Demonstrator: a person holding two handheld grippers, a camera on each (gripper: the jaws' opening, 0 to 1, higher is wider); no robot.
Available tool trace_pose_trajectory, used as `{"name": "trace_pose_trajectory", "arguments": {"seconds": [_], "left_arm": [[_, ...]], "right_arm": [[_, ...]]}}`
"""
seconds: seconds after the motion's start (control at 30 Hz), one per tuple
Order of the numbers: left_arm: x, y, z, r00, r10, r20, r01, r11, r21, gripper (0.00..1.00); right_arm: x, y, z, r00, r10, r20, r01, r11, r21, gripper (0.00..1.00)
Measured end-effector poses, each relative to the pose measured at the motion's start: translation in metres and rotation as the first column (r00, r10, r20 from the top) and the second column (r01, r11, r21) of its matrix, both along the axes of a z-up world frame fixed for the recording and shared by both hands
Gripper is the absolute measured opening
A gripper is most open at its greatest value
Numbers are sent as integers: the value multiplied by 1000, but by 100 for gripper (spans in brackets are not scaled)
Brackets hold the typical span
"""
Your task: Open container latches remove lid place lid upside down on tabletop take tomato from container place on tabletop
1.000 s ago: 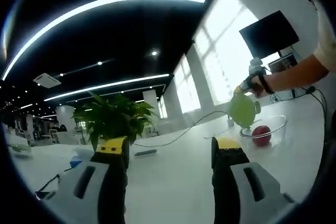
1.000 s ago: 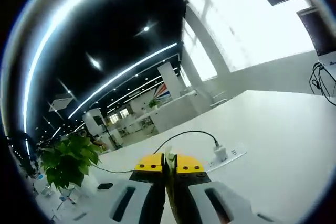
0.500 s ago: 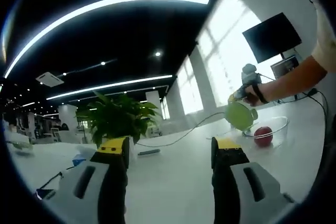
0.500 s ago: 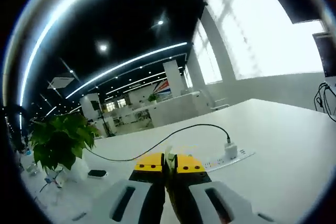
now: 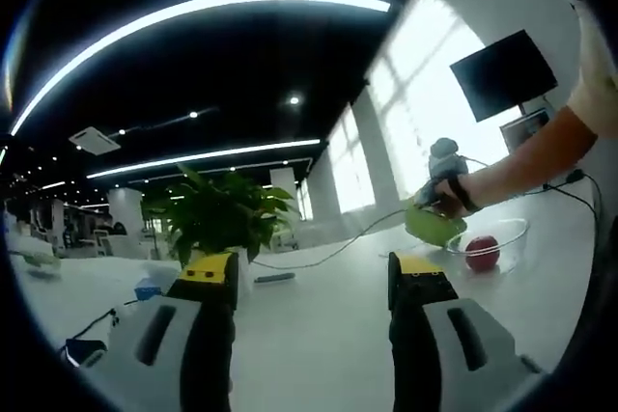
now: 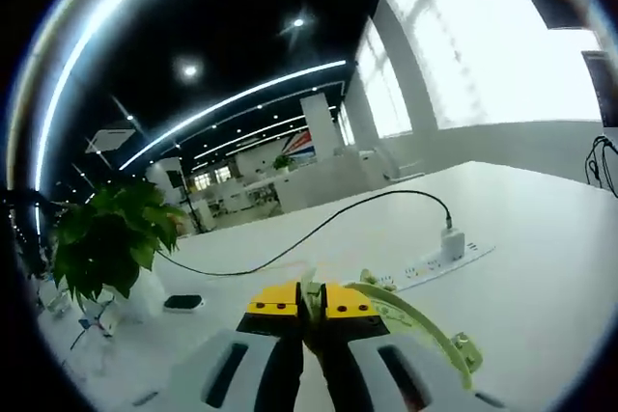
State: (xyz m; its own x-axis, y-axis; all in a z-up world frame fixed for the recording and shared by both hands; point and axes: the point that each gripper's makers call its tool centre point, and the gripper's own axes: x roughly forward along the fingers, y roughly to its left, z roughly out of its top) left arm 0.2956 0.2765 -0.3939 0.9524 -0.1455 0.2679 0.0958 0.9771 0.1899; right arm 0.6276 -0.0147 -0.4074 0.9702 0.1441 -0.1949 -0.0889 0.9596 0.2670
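In the left gripper view the green lid [image 5: 434,227], pinched by the right tongs [image 5: 432,206], has come down and leftward, from above the clear container [image 5: 494,247] holding the tomato [image 5: 481,252] to beside its left rim, tilted flatter toward the counter [image 5: 319,306]. In the right gripper view the lid's [image 6: 410,320] green rim has come into sight beyond the closed tongs [image 6: 309,303].

This is looking like a large open-plan office: long strip lights [image 5: 193,12] are glowing across a dark ceiling, rows of desks [image 6: 290,190] are stretching back, a monitor [image 5: 502,69] is hanging on the wall, and a potted plant [image 5: 222,219] and power strip [image 6: 444,260] are sitting on the white table [image 6: 541,238].
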Motion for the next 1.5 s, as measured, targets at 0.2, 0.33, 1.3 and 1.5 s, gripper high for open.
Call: {"name": "trace_pose_trajectory", "arguments": {"seconds": [0.2, 0.33, 1.3, 1.5], "left_arm": [[-2, -2, 0, 1000, -8, 6, 8, 1000, -23, 61], [-5, -2, 1, 1000, -10, 9, 11, 1000, -21, 61], [-20, 7, 13, 999, 1, 38, 0, 999, -42, 61], [-18, 2, 11, 999, -16, 33, 17, 999, -43, 61]], "right_arm": [[1, 15, -7, 1000, -4, 12, 4, 999, -35, 1], [3, 21, -12, 1000, 6, 9, -5, 998, -62, 2], [-15, 62, -22, 991, 127, -45, -128, 991, -29, 18], [-21, 50, -5, 985, 174, -9, -175, 981, -79, 20]]}}
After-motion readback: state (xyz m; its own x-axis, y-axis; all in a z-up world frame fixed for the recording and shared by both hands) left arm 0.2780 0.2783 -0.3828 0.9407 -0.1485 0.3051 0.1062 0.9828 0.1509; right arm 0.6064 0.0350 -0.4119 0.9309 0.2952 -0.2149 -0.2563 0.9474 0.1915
